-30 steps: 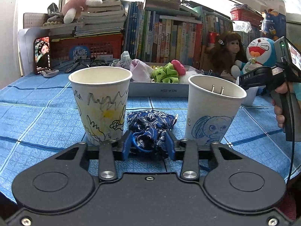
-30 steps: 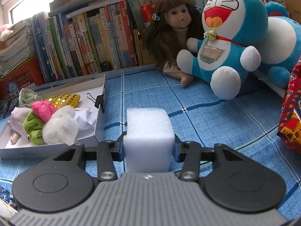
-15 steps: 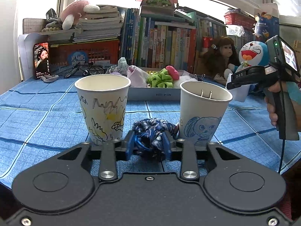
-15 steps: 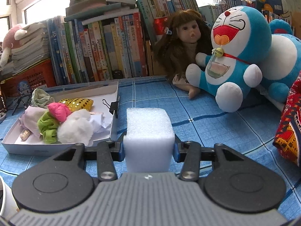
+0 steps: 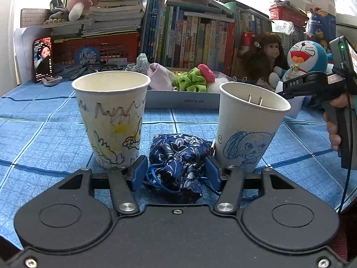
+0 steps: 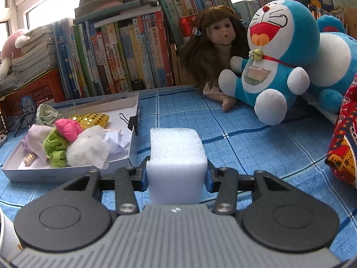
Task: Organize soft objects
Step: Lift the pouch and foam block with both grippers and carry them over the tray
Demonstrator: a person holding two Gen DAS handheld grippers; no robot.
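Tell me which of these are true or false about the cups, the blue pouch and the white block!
1. The blue flowered pouch lies on the table between two paper cups. True.
2. The right gripper is empty. False: it is shut on the white foam block.
3. The cup with the blue dog drawing has metal prongs sticking up inside. True.
4. The white box holds only books. False: it holds soft things such as a green scrunchie and a white fluffy ball.
5. The left gripper squeezes the pouch tight. False: its jaws are opening, and the pouch sits loose between them.
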